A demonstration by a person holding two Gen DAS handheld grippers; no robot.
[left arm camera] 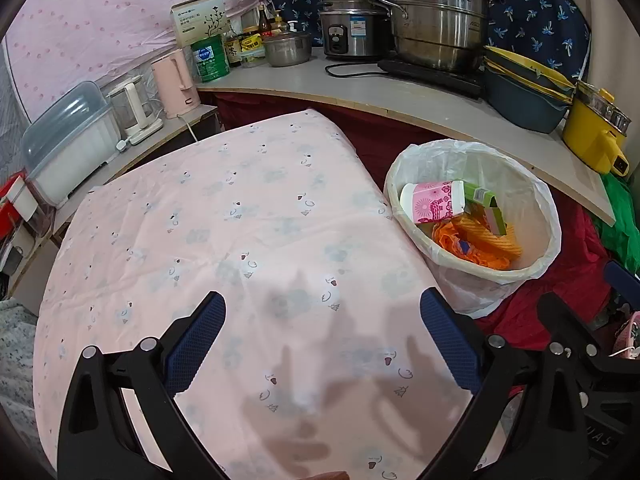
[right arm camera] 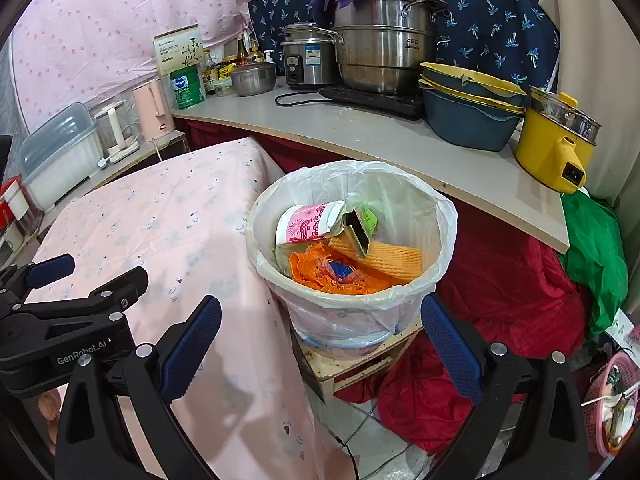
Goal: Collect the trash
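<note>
Both the left gripper (left arm camera: 322, 312) and right gripper (right arm camera: 320, 316) hang spread and empty. The trash (right arm camera: 340, 248) lies inside the lined bin (right arm camera: 400, 296) beside the table's (left arm camera: 208, 216) right edge, so collecting looks finished.

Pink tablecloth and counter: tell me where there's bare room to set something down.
The pink tablecloth is bare from its far edge to the left tool. The grey counter has a free strip along its front edge, between the black cord and the yellow pot. Its back is crowded with cookware.

A pink patterned tablecloth (left arm camera: 248, 216) covers the table, its surface bare; beside it the bin (right arm camera: 400, 300) stands on a wooden stool (right arm camera: 360, 364)
</note>
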